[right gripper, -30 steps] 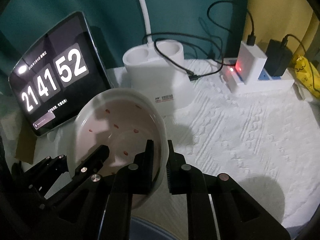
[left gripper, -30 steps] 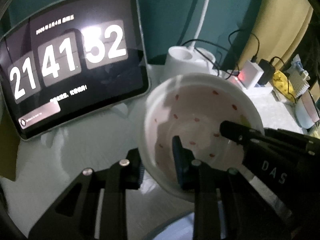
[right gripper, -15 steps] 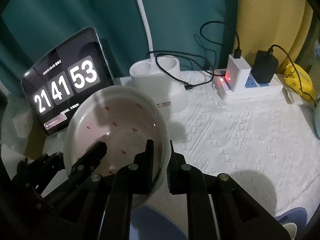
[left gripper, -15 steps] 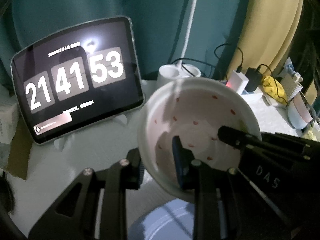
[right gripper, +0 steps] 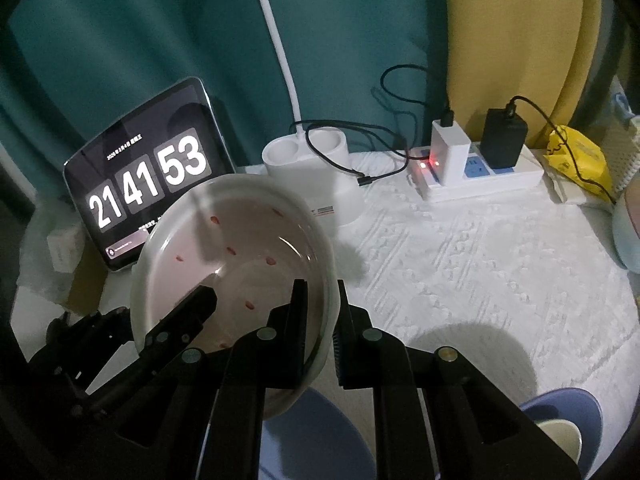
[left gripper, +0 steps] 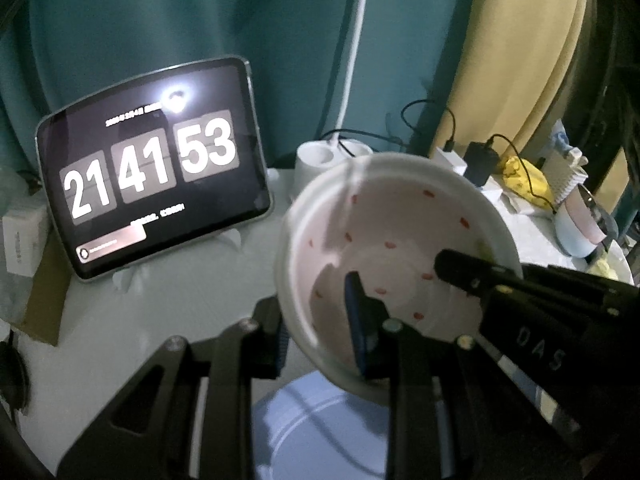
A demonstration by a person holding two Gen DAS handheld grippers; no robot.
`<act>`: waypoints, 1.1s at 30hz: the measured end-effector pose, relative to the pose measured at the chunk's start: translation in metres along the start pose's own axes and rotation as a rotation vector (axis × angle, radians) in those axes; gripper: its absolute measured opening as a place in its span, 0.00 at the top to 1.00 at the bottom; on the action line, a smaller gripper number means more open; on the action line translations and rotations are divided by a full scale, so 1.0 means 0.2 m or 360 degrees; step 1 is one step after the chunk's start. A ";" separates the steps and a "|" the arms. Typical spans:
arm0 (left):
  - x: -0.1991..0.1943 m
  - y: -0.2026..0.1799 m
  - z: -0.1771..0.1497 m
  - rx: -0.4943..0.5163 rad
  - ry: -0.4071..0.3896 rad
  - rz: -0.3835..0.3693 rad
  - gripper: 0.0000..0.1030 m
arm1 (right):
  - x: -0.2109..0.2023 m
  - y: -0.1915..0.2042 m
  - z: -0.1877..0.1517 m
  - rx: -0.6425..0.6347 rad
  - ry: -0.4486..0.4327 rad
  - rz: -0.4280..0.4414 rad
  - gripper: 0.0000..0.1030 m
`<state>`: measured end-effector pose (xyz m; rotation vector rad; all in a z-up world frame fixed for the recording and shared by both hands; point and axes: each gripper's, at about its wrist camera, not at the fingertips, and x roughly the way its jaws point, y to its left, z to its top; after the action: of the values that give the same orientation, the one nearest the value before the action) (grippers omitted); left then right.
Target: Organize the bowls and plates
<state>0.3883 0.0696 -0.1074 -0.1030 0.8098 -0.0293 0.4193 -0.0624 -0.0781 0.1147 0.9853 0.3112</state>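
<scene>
Teal curtain (right gripper: 120, 40) fills the backdrop w/ a yellow curtain (right gripper: 512, 32) at 1 o'clock. White textured cloth covers the worktop (right gripper: 460, 264). Tablet (left gripper: 152, 164) w/ big clock digits leans at 10 o'clock in the left wrist view, approx same spot in the right one. White bowl (left gripper: 396, 240) w/ small red specks inside is centre of the left view, tilted and clear of the worktop, gripped from both sides. Blue plate (left gripper: 320, 428) sits directly under it at 6 o'clock. 2nd blue dish (right gripper: 560, 416) w/ a cream cup inside shows at 5 o'clock in the right view. White lamp base (right gripper: 312, 168) w/ two round wells stands at 12 o'clock behind the bowl, black cable looped over it. Power strip (right gripper: 480, 184) at 2 o'clock carries a white charger and a black adapter, red light on. Yellow packet (right gripper: 576, 156) lies just beside the strip at 3 o'clock.

Left claw (left gripper: 320, 320) is clamped on the bowl's near-left rim, one finger inside, one outside. Right claw (right gripper: 318, 320) is nearly closed, pinching the bowl's right rim the same way; in the left view it reaches in from 4 o'clock.
</scene>
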 end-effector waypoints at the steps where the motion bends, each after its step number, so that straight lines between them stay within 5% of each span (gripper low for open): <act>1: -0.01 -0.01 0.00 0.0002 -0.0002 -0.0001 0.75 | -0.01 0.00 0.00 0.0001 -0.0005 -0.0001 0.88; 33: -0.27 -0.43 -0.16 0.0151 -0.0066 -0.0135 0.75 | -0.41 -0.29 -0.21 0.0140 -0.0147 -0.0048 0.88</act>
<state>0.3294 -0.0148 -0.0809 -0.0482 0.7609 -0.1451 0.3542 -0.1453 -0.0483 0.1925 0.9086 0.2331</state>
